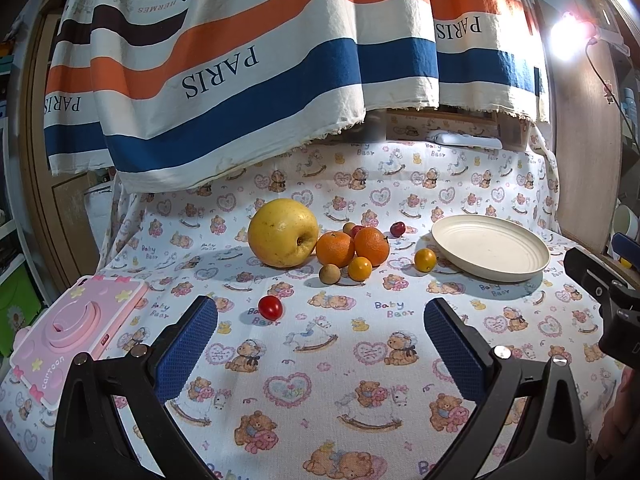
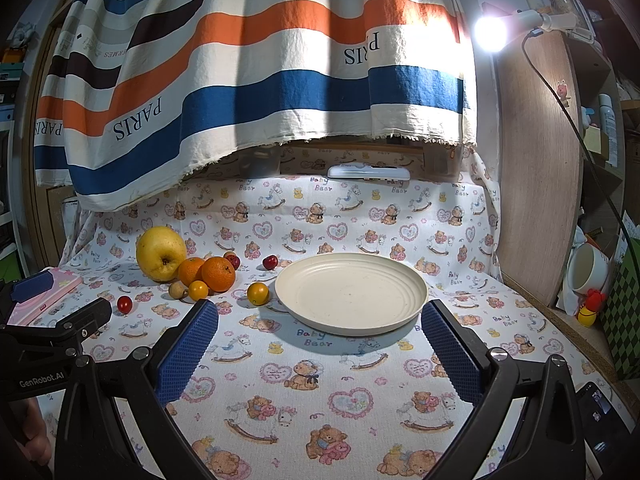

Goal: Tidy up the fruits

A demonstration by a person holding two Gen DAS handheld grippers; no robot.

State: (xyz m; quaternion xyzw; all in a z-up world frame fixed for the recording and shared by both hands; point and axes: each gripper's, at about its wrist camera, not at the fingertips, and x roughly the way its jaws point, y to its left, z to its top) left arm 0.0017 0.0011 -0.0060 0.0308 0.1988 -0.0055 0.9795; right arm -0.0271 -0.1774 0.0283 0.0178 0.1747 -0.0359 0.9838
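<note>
A big yellow apple (image 1: 283,233) (image 2: 161,253) lies on the bear-print cloth beside two oranges (image 1: 335,248) (image 2: 218,274). Small fruits sit around them: a red cherry tomato (image 1: 270,307) (image 2: 124,304), yellow tomatoes (image 1: 359,268) (image 2: 257,293), a brown longan (image 1: 329,273) and a dark red fruit (image 1: 397,229) (image 2: 270,262). The cream plate (image 1: 520,268) (image 2: 400,320) stands bare to their right. My left gripper (image 1: 322,326) is open, short of the red tomato. My right gripper (image 2: 320,330) is open, just before the plate's near rim. Neither holds anything.
A pink toy camera case (image 1: 76,332) (image 2: 40,292) lies at the left edge. A striped cloth (image 1: 260,60) hangs over the back, with a white bar (image 2: 368,171) under it. A bright lamp (image 2: 490,34), a wooden panel and a white cup (image 2: 586,268) stand at the right.
</note>
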